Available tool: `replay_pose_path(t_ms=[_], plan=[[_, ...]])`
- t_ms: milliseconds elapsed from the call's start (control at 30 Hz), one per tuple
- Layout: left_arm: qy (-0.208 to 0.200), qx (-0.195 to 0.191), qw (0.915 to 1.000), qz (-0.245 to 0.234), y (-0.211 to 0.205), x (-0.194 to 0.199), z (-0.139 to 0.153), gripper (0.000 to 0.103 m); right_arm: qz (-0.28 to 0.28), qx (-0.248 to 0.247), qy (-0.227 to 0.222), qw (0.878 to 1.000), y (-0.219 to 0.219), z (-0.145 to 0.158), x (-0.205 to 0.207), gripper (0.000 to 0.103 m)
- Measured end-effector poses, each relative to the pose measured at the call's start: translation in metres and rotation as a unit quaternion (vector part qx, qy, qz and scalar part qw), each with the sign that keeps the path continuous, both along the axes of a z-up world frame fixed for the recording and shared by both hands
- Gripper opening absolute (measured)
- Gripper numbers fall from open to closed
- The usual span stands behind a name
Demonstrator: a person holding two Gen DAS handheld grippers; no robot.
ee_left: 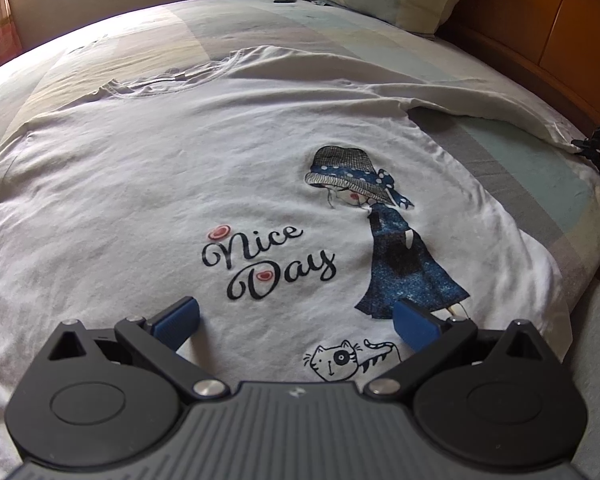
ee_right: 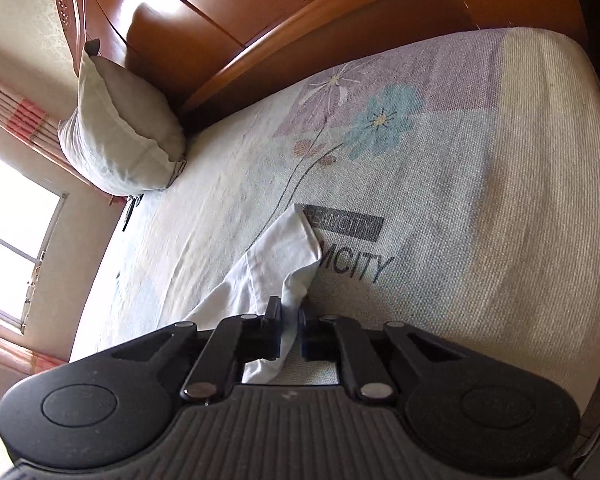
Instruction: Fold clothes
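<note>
left gripper [ee_left: 296, 322]: jaws wide, empty, above lower front of white printed cotton T-shirt [ee_left: 148, 200] spread flat on pastel patchwork bedsheet [ee_left: 512, 168] | right gripper [ee_right: 290, 330]: clamped on shirt's sleeve edge [ee_right: 276, 264] | handling: light, limp, drapes; likely best pinched at hems, sleeves

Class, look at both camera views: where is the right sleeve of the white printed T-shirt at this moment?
The sleeve lies on the pastel patterned bedsheet, pinched in the right gripper; in the left wrist view it stretches towards the right edge, near the wooden headboard.
</note>
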State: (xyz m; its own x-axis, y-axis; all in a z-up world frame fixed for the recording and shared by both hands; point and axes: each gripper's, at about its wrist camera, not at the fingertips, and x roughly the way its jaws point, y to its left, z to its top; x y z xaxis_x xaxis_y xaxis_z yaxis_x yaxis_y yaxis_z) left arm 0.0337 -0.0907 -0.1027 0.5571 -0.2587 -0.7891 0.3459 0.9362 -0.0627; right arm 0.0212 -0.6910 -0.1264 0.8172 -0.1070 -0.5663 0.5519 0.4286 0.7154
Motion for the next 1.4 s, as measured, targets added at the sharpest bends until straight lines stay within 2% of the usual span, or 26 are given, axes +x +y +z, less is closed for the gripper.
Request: replay_pose_path(t_ms=[167,267,333,400,567,667,733,800,900,1000,1067,1200,1267,1300,1333,1400], plan=[[-0.001,-0.003,1.0,0.0,0.001,0.0,0.0,0.102,-0.021,-0.056,0.011,0.998,-0.014,0.023,0.001,0.006],[-0.001,-0.007,1.0,0.001,0.002,0.001,0.0,0.102,-0.046,-0.117,0.061,0.99,-0.023,0.044,0.005,0.009],[0.0,-0.009,1.0,0.0,0.002,0.002,0.001,0.102,-0.04,-0.122,0.05,0.99,-0.022,0.054,0.004,0.011],[0.001,-0.014,0.9999,-0.003,0.002,0.005,0.005,0.102,-0.009,-0.134,0.038,0.99,-0.012,0.062,0.009,0.012],[-0.023,-0.017,0.9994,-0.018,0.001,0.016,0.027,0.102,0.126,-0.149,0.032,0.98,0.036,0.067,0.051,0.014],[-0.038,-0.013,0.9988,-0.027,0.0,0.025,0.04,0.102,0.21,-0.178,0.043,0.96,0.082,0.068,0.083,0.025],[-0.04,-0.011,0.9986,-0.032,0.0,0.033,0.045,0.102,0.259,-0.205,0.053,0.942,0.115,0.069,0.102,0.043],[-0.041,-0.007,0.9984,-0.038,0.001,0.04,0.048,0.102,0.306,-0.228,0.059,0.923,0.148,0.071,0.121,0.054],[-0.042,-0.007,0.998,-0.047,0.004,0.053,0.052,0.102,0.359,-0.243,0.052,0.9,0.195,0.075,0.144,0.057],[-0.039,-0.014,0.9976,-0.055,0.012,0.073,0.052,0.102,0.395,-0.263,0.045,0.879,0.234,0.077,0.166,0.07],[-0.041,-0.008,0.9979,-0.05,0.017,0.087,0.049,0.102,0.418,-0.279,0.041,0.864,0.263,0.078,0.181,0.072],[-0.037,0.0,0.9988,-0.031,0.028,0.108,0.03,0.102,0.442,-0.284,0.056,0.849,0.3,0.06,0.206,0.072],[-0.017,-0.005,0.9995,-0.024,0.035,0.113,0.014,0.102,0.451,-0.279,0.066,0.845,0.307,0.048,0.212,0.073],[-0.001,-0.008,0.9998,-0.019,0.039,0.116,0.004,0.102,0.455,-0.276,0.071,0.843,0.31,0.041,0.215,0.077],[0.004,-0.009,0.9998,-0.015,0.042,0.116,-0.003,0.102,0.462,-0.276,0.073,0.84,0.312,0.042,0.216,0.083],[-0.01,-0.007,0.9997,-0.019,0.045,0.111,-0.008,0.102,0.467,-0.272,0.078,0.838,0.313,0.05,0.222,0.082]])
